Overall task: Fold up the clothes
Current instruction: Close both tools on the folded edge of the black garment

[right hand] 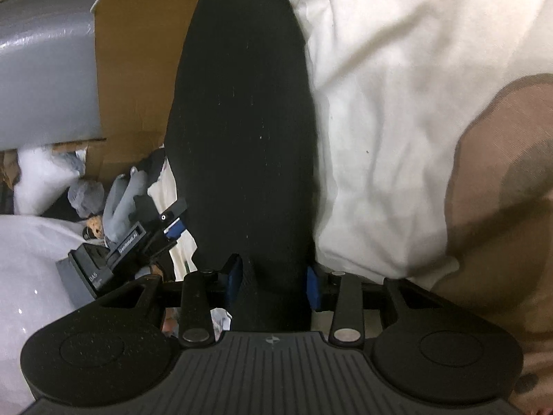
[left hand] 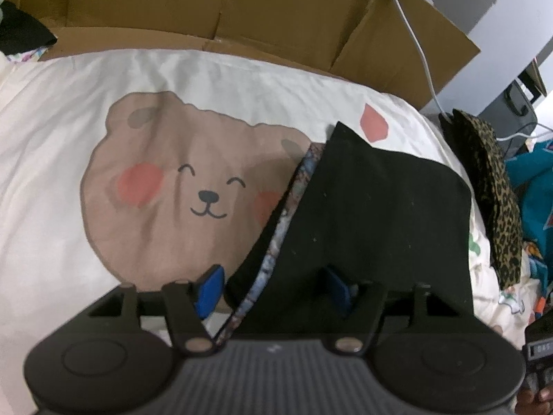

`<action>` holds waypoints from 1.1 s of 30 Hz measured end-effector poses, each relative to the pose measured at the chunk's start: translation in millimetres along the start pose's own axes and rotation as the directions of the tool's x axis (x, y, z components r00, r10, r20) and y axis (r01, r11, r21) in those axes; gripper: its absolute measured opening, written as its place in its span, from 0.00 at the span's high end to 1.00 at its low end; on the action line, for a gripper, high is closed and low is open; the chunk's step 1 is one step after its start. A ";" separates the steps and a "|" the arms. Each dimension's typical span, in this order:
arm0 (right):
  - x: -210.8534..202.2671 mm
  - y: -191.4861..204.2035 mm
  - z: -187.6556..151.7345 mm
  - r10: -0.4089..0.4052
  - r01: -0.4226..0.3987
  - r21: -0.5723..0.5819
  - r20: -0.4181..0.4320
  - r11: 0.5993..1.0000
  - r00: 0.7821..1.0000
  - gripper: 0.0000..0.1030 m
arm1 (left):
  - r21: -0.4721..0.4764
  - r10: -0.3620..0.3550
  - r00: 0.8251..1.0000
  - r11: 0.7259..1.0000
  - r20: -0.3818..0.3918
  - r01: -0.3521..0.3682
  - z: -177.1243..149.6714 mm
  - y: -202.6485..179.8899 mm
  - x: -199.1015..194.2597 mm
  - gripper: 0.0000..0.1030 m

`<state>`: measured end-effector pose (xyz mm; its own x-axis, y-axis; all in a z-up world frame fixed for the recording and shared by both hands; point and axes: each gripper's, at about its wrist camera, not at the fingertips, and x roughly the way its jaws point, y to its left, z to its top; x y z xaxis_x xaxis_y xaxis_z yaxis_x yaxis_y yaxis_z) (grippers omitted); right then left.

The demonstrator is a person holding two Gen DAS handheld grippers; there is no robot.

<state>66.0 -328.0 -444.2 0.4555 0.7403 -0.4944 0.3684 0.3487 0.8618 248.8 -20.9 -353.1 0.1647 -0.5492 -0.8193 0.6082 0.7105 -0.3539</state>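
Black garment (left hand: 373, 214) lies on the bear-print bedspread (left hand: 69, 131), toward its right edge, patterned lining strip (left hand: 276, 242) showing along the garment's left hem; cardboard box (left hand: 242, 7) beyond the far edge, leopard-print cloth (left hand: 497, 186) off to the right. Left gripper (left hand: 276, 287) stands wide, jaws straddling the near hem, pads not visibly pressing. Right gripper (right hand: 273, 280) is narrower, blue pads (right hand: 232, 276) close either side of a bunched end of the same fabric; looks gripped. Fabric reads soft, light, limp: will sag and slide, so take it at hem corners, pinch both layers
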 end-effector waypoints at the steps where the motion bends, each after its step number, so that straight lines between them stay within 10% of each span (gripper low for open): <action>1: 0.6 -0.4 0.3 0.002 -0.002 0.005 0.004 1.000 1.000 0.61 | 0.000 0.001 1.000 1.000 0.003 -0.001 0.7 0.4 0.5 0.31; 5: 2.1 -3.2 0.6 0.008 -0.008 0.022 0.012 1.000 1.000 0.70 | 0.025 0.007 1.000 1.000 0.014 -0.008 1.4 -0.3 4.2 0.25; 10: 2.0 -1.8 -0.7 0.001 -0.001 -0.017 0.001 1.000 1.000 0.91 | 0.004 -0.049 0.999 0.999 0.008 0.049 -2.6 5.1 8.0 0.44; 18: -10.4 7.1 -1.9 0.006 -0.006 -0.044 -0.015 0.999 1.000 0.93 | -0.015 -0.093 0.995 0.996 -0.034 0.093 -3.8 5.0 2.6 0.67; 33: -55.6 -4.5 -10.0 -0.038 0.037 -0.046 -0.028 0.998 0.999 0.94 | -0.031 -0.138 0.984 0.990 -0.114 0.136 -30.4 -18.2 -1.8 0.70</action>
<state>30.9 -365.0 -419.4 0.4185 0.7423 -0.5233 0.3473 0.4016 0.8474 213.9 -19.4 -358.9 -0.0105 -0.5885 -0.8084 0.6002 0.6430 -0.4758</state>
